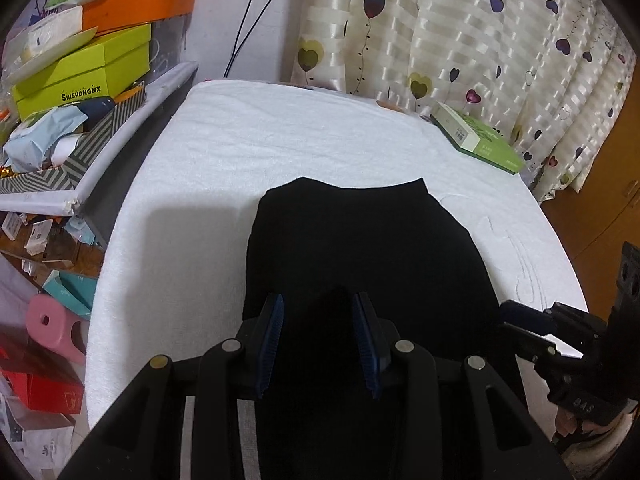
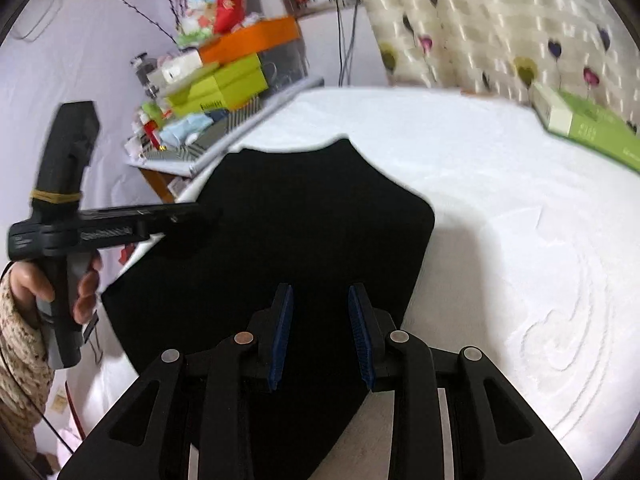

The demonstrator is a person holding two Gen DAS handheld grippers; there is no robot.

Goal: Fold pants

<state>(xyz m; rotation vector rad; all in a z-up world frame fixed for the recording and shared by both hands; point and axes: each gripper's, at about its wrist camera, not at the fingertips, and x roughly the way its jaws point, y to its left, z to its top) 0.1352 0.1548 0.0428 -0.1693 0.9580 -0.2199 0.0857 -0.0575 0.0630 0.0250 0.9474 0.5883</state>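
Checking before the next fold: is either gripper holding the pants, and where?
Neither: the left gripper and right gripper hover open above the black pants, fingers apart, no cloth between them.

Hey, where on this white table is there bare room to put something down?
The white towel-covered table is bare beyond the folded black pants, up to the heart-print curtain, and left of the pants. The green book takes the far right corner. The side shelf with the lime-green box is crowded.
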